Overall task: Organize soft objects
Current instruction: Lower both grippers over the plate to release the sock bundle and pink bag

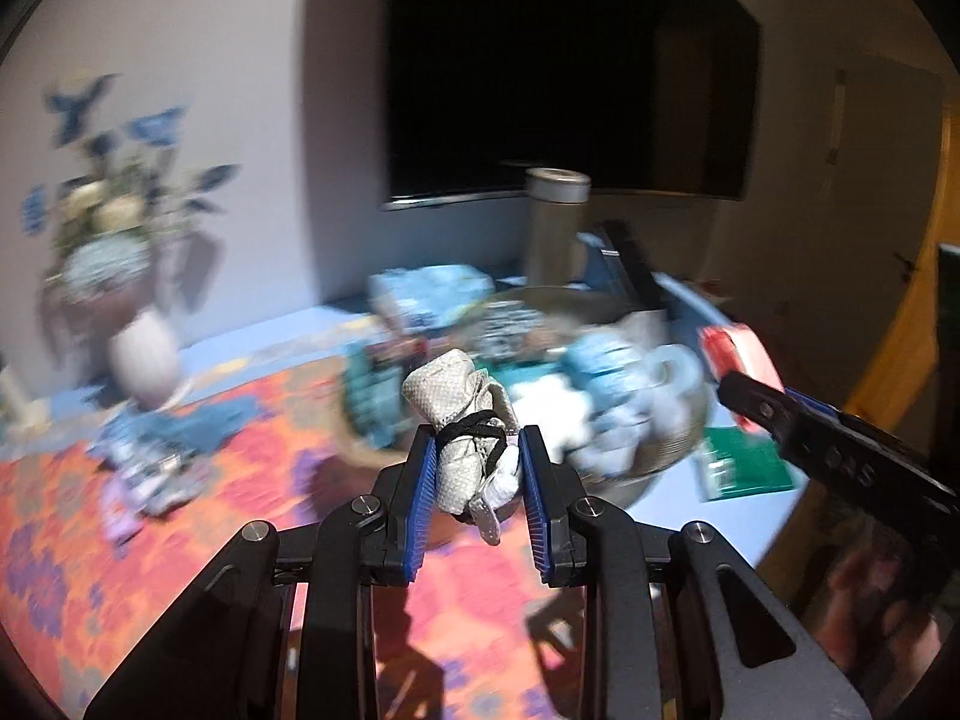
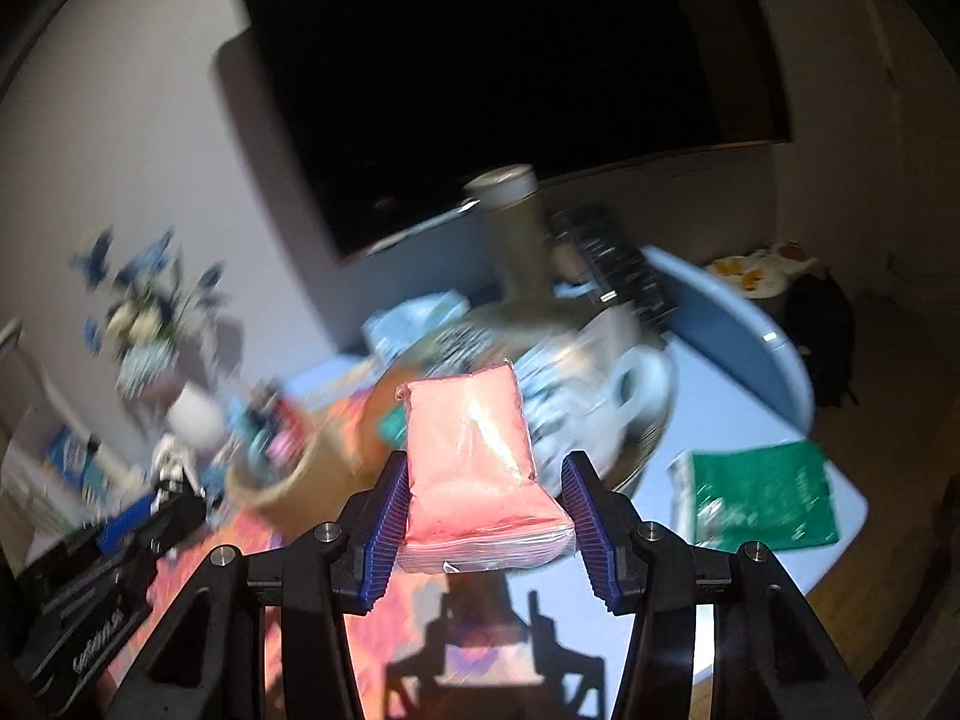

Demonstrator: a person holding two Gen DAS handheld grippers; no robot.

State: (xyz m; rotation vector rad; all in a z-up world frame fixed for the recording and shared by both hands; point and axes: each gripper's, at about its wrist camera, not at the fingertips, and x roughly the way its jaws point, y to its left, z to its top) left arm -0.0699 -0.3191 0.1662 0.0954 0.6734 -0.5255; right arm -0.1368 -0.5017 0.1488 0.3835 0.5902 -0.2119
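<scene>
My left gripper (image 1: 477,450) is shut on a rolled grey mesh cloth (image 1: 462,405) tied with a black band, held above the table. My right gripper (image 2: 486,468) is shut on a pink packet in clear plastic (image 2: 474,456), also held in the air. In the left wrist view the right gripper (image 1: 729,387) shows at the right edge with the pink packet (image 1: 735,351). A metal bowl (image 1: 654,456) beyond both grippers holds several blurred light-blue soft items (image 1: 606,378). In the right wrist view the bowl (image 2: 645,450) sits behind the packet.
A green packet (image 2: 762,498) lies on the blue table (image 2: 750,576) at the right. A tan round container (image 2: 288,480), a metal flask (image 2: 516,234), a vase of flowers (image 1: 141,354), loose items on the orange patterned cloth (image 1: 72,534) and a dark screen (image 1: 564,72) surround the bowl.
</scene>
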